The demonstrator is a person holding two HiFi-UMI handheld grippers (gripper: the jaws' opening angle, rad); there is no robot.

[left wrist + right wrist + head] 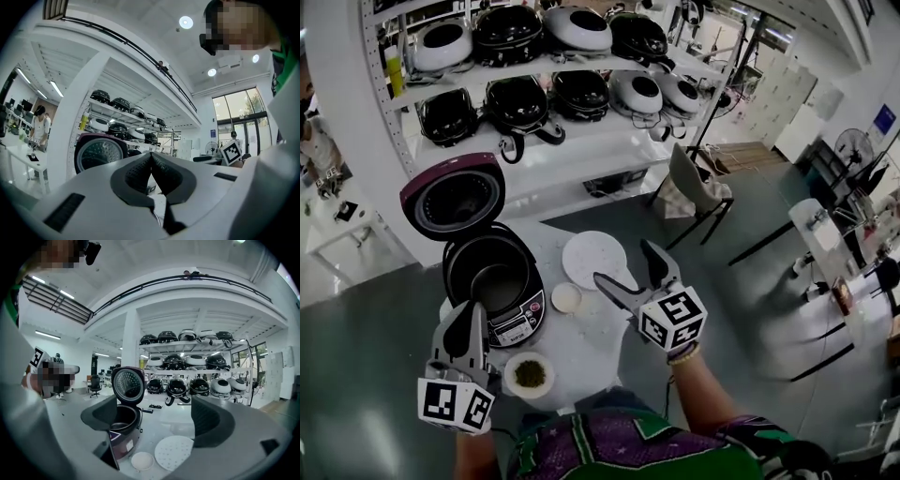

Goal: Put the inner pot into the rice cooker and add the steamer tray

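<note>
A dark rice cooker point(492, 286) stands open on the round white table point(591, 352), its lid point(453, 197) tipped back. The metal inner pot point(495, 279) sits inside it. The white perforated steamer tray point(594, 259) lies flat on the table to the cooker's right. My right gripper point(626, 267) is open and empty, hovering by the tray's near right edge. In the right gripper view the cooker point(123, 423) and the tray point(174, 452) lie ahead of the open right gripper point(154, 417). My left gripper point(472, 314) is shut and empty, in front of the cooker.
A small white bowl point(566, 297) sits between cooker and tray. A bowl of green grains point(530, 374) is near the table's front edge. Shelves point(553, 66) with several rice cookers stand behind. A chair point(694, 187) is to the right, and a person point(319, 150) at far left.
</note>
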